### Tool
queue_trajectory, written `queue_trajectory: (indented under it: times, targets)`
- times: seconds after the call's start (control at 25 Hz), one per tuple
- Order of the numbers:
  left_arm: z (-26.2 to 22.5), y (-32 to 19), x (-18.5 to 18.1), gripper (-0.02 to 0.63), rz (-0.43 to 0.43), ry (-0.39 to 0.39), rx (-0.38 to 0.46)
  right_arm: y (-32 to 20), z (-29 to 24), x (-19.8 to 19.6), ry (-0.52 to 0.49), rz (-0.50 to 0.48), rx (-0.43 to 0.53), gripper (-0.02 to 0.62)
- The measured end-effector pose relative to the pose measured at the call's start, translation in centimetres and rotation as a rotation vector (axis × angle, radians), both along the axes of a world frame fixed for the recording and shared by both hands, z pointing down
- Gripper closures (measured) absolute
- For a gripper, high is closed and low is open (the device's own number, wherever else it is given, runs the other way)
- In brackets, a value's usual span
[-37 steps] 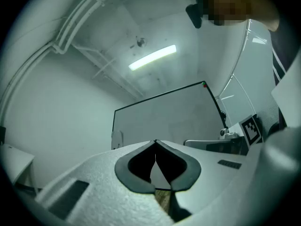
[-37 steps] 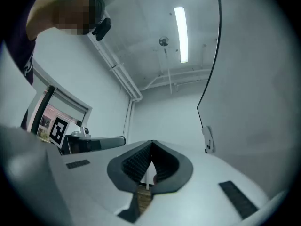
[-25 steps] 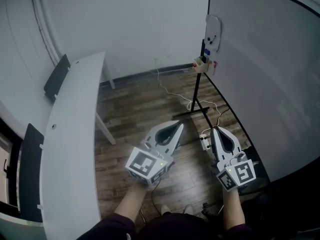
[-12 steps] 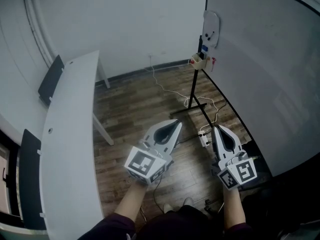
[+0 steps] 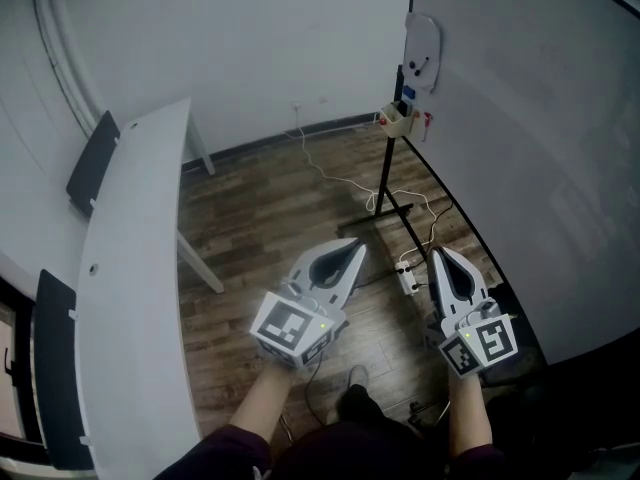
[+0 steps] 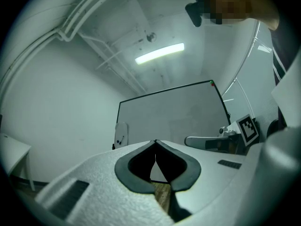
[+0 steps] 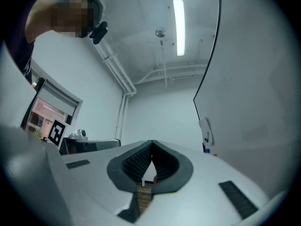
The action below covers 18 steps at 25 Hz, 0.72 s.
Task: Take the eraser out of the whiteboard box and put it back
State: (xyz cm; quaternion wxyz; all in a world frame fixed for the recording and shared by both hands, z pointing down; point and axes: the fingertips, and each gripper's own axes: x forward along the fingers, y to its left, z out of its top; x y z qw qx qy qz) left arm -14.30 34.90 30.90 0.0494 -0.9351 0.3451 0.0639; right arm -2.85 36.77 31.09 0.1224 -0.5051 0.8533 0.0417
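Note:
A small tan whiteboard box (image 5: 397, 123) hangs at the left edge of the big whiteboard (image 5: 530, 148), far ahead of both grippers. Small items stick out of it; I cannot pick out the eraser. A white oval holder (image 5: 424, 43) is fixed on the board above it. My left gripper (image 5: 355, 246) and right gripper (image 5: 437, 253) are held side by side over the wooden floor, both shut and empty. In the left gripper view the left gripper (image 6: 155, 141) points at the whiteboard (image 6: 174, 112). The right gripper (image 7: 151, 142) points along the whiteboard (image 7: 254, 79).
A long white table (image 5: 130, 268) runs down the left with black chairs (image 5: 85, 168) tucked behind it. The whiteboard's black stand (image 5: 385, 183) rests on the floor ahead. A white power strip (image 5: 408, 278) and white cables (image 5: 340, 183) lie near it.
The person has stepped forward: the table and floor have slid back in the head view and a shoe now shows at the bottom. Both grippers stay shut, side by side.

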Motion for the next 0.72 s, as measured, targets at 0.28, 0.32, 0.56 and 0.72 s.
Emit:
queue_trajectory:
  times: [0.28, 0.32, 0.56, 0.72]
  targets:
    - [0.6, -6.1, 2.0, 0.600, 0.007, -0.002, -0.001, -6.2, 0.7, 2.0, -0.011, -0.006, -0.011, 0.592]
    - [0.6, -6.9, 2.4, 0.600, 0.010, 0.000, 0.003, -7.1, 0.7, 2.3, -0.013, -0.006, -0.013, 0.592]
    - [0.9, -11.1, 4.6, 0.600, 0.004, -0.012, -0.013, -11.4, 1.3, 4.3, -0.014, -0.017, -0.032, 0.592]
    - [1.1, -13.2, 6.3, 0.600, -0.003, -0.017, -0.021, -13.5, 1.7, 5.9, -0.020, -0.028, -0.039, 0.592]
